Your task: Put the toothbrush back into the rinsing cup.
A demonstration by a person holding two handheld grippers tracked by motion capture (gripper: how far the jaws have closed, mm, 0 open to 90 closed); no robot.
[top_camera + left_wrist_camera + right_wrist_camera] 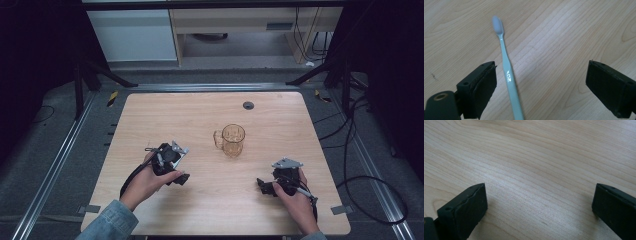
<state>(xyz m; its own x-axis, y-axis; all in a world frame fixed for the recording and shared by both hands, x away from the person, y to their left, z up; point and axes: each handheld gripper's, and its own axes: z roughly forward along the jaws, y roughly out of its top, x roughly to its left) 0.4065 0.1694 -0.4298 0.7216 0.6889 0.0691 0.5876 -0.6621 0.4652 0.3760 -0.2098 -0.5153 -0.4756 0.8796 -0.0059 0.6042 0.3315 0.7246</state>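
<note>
A pale green toothbrush (508,75) with a grey-white head lies flat on the wooden table (210,205), its head pointing away from the camera in the left gripper view. My left gripper (541,72) stands open over it. The handle passes between the jaws, close to the left pad (484,87) but apart from it. In the high view my left gripper (177,172) sits at the table's front left, held in a hand. My right gripper (264,186) rests at the front right, pointing left. My right gripper (540,192) is open, with bare wood between its jaws.
A clear glass mug (231,140) with its handle to the left stands upright at the table's middle, between and beyond the two grippers. A round cable grommet (248,105) sits near the far edge. Dark stands and cables (350,150) flank the table.
</note>
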